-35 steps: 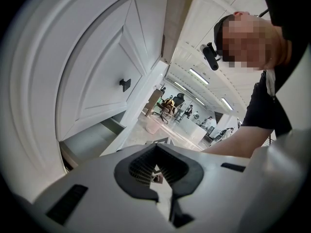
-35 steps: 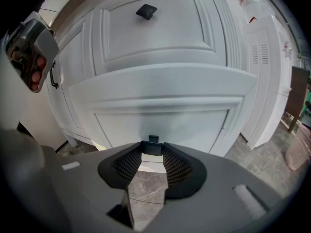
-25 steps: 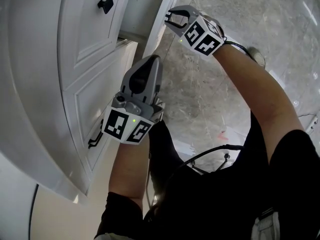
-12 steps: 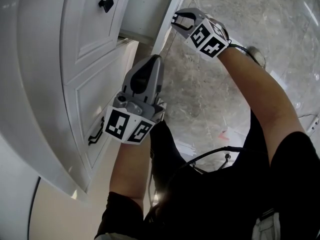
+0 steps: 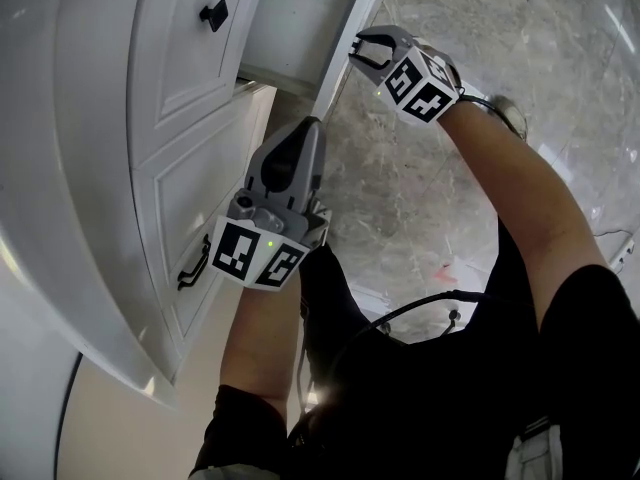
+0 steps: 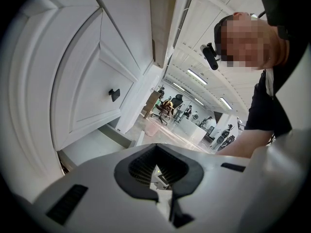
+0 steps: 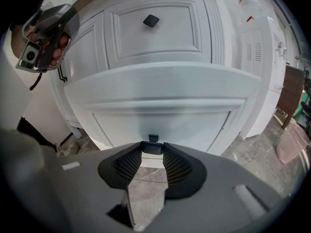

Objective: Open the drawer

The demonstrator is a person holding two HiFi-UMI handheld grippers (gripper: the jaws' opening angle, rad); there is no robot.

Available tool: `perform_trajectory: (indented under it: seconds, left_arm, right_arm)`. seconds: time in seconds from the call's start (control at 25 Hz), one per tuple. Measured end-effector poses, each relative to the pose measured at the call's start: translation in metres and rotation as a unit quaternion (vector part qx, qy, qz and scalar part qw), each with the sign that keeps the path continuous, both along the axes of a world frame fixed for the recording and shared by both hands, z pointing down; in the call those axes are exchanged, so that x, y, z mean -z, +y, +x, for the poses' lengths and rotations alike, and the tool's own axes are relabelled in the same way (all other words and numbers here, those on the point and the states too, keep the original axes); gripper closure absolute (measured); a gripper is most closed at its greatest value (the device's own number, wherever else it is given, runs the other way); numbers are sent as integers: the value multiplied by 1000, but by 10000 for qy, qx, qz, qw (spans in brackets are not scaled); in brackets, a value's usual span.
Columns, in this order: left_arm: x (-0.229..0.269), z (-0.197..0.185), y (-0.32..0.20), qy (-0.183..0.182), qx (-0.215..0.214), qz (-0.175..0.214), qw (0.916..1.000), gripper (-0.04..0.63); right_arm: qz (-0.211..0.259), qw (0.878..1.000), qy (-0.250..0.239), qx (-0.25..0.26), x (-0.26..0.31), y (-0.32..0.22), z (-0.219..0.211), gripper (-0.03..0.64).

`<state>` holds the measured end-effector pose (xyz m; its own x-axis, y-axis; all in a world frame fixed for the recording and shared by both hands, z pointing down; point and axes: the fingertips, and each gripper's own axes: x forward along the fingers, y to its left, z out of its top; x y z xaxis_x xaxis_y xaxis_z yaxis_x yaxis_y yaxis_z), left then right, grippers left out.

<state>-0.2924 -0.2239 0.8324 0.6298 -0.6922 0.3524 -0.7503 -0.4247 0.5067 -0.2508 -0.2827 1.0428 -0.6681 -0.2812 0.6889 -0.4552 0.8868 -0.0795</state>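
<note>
Head view is showing a tall white cabinet [image 5: 90, 168] filling the left side of the frame, while grey marble floor [image 5: 450, 168] is spreading across the right. At the top centre the drawer [image 5: 290, 28] is standing pulled out of the cabinet, and its front is jutting over the floor. The person's arms and black clothing are covering the lower right and hiding the floor there. The right gripper [image 5: 362, 44] is reaching to the drawer front from the upper right. In the right gripper view its fingers are pinching the drawer's small black knob [image 7: 152, 148], with one pad on each side. The left gripper [image 5: 303, 128] is hanging at the centre, just beside the cabinet face and well apart from the drawer front. Its fingers are pressing together on nothing. A pink basket [image 7: 293, 142] is sitting at the right edge of the right gripper view, partly cut off. A black cable [image 5: 420, 308] is looping in front of the dark clothing. A black bar handle [image 5: 190, 268] is showing at the lower left, and a second knob [image 5: 213, 13] is sitting on the closed panel at the upper left. The top edge is cutting off the drawer's inside, and the right gripper is hiding the held knob in the head view.
</note>
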Motion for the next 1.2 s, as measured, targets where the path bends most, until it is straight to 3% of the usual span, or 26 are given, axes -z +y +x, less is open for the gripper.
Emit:
perform_trajectory:
  seconds: [1.2]
  left_arm:
    - [11, 7, 9, -43, -11, 70, 10000, 595]
  right_arm:
    - [-37, 9996, 265, 82, -2, 23, 41, 483]
